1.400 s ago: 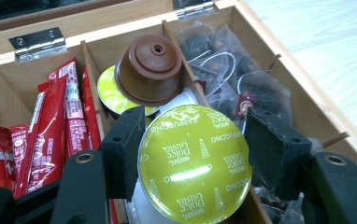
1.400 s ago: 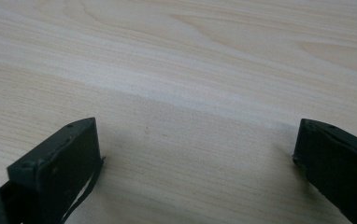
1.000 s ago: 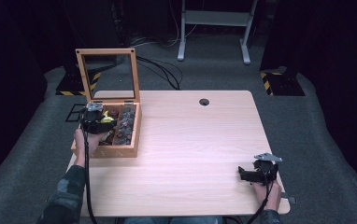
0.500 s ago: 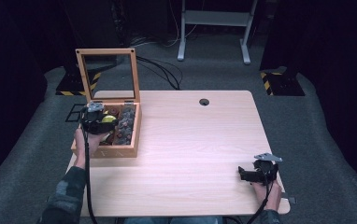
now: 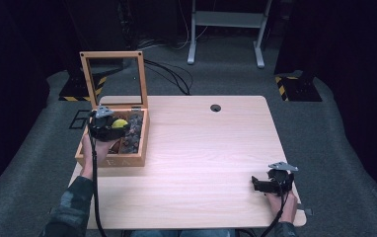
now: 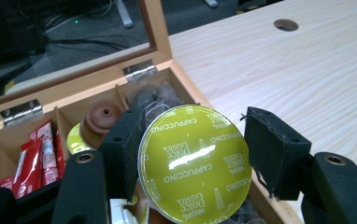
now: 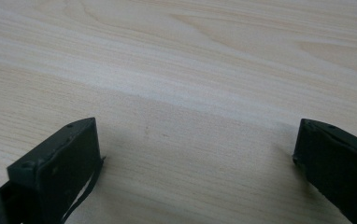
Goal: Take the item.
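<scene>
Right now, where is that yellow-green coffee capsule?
The capsule is clamped in the left gripper, above the open wooden box at the table's left.

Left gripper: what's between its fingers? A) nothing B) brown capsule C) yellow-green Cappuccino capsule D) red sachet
C: in the left gripper view the fingers of the left gripper press both sides of the yellow-green capsule, lid printed Cappuccino, above the box.

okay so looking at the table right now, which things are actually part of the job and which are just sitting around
In the job:
- left claw, shut on the yellow-green capsule
- wooden box, lid up

Lying about:
- brown capsule in the box
- red sachets in the box
- right claw, open over the table
</scene>
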Demonstrator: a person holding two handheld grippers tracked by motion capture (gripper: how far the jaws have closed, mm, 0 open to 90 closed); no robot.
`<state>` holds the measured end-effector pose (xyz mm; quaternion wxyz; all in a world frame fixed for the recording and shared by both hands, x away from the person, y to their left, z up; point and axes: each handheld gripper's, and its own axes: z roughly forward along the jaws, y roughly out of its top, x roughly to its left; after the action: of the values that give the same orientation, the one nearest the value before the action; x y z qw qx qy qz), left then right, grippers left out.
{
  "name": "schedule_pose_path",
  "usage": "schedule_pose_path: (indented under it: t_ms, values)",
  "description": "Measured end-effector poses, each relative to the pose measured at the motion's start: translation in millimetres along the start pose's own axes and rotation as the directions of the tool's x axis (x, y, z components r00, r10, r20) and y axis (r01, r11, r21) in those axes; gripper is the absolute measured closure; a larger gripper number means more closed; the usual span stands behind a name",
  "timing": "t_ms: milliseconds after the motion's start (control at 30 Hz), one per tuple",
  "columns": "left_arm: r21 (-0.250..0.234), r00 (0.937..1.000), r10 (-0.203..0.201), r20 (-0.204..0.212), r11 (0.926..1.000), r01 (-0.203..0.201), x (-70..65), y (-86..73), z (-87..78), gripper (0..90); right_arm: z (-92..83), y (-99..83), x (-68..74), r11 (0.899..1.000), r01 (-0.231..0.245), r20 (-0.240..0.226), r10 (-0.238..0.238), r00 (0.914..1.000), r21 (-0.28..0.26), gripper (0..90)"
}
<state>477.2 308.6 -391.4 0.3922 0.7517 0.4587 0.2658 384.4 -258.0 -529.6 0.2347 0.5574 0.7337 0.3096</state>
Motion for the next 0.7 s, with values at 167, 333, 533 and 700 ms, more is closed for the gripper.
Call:
schedule_pose_path:
  t_ms: [167,333,533,700]
  values:
    - [-0.015,0.9998,0.012,0.012,0.9998,-0.012,-6.8,4.8,-2.0,39.8,0.0,0.0,0.0,1.0,0.0,0.0,0.0,1.0,0.0,0.0]
    - [-0.016,0.9993,0.031,0.023,0.9994,-0.031,-12.5,7.8,-2.5,39.8,0.1,0.0,0.0,1.0,0.0,-0.001,0.0,1.0,-0.001,0.0]
    - [-0.027,0.998,0.045,0.044,0.9987,-0.044,-22.9,11.5,0.7,39.8,0.1,0.0,0.0,1.0,0.0,-0.001,0.0,1.0,-0.001,0.0]
    - [-0.031,0.997,0.052,0.058,0.9983,-0.051,-29.7,15.5,2.9,39.8,0.1,0.0,0.0,1.0,0.0,-0.001,0.0,1.0,-0.001,0.0]
